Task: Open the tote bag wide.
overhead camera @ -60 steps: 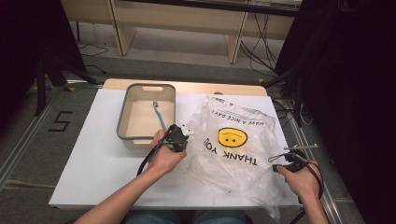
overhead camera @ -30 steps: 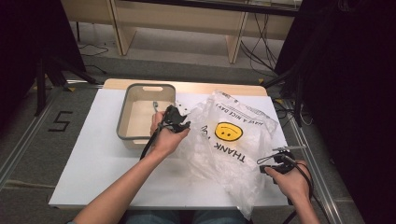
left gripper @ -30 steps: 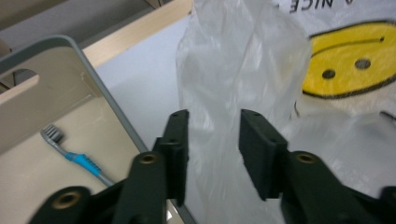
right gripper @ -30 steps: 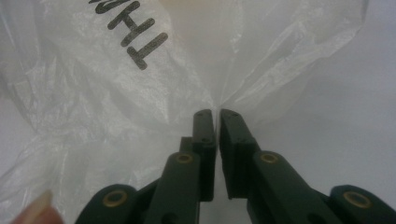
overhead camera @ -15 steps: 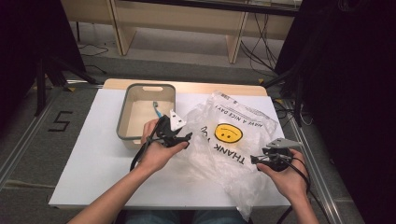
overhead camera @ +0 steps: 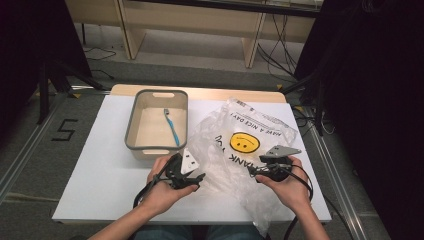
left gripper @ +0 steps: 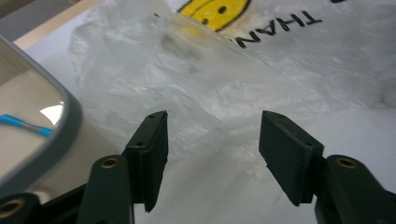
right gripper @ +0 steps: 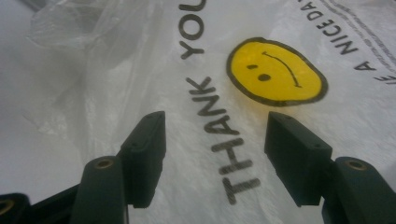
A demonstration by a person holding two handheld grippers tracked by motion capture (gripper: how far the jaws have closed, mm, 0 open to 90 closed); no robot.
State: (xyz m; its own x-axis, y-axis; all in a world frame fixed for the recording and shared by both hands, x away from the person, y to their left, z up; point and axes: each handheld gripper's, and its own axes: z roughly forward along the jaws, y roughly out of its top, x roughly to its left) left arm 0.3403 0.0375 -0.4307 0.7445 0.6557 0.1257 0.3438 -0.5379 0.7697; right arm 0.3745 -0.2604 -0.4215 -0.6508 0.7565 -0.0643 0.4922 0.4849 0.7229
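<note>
A clear plastic bag (overhead camera: 235, 125) with a yellow smiley face (overhead camera: 243, 141) lies crumpled on the white table (overhead camera: 100, 165). My left gripper (overhead camera: 199, 177) is at the bag's left edge; its jaws have just been closing, stand open, and only loose film of the bag (left gripper: 224, 70) lies ahead of the left gripper (left gripper: 212, 140). My right gripper (overhead camera: 253, 172) hovers over the bag's middle. In the right gripper view the right gripper (right gripper: 215, 140) has just been opening, with the printed bag (right gripper: 116, 70) below and nothing pinched.
A grey-rimmed beige bin (overhead camera: 131, 125) stands left of the bag and holds a blue toothbrush (overhead camera: 171, 125). The bin's rim (left gripper: 65, 121) is close on the left in the left gripper view. Bare table lies left of the bin.
My left hand has moved from beside the bin toward the near side, along the bag's left edge. My right hand has moved in from the right onto the bag, and its jaws have opened.
</note>
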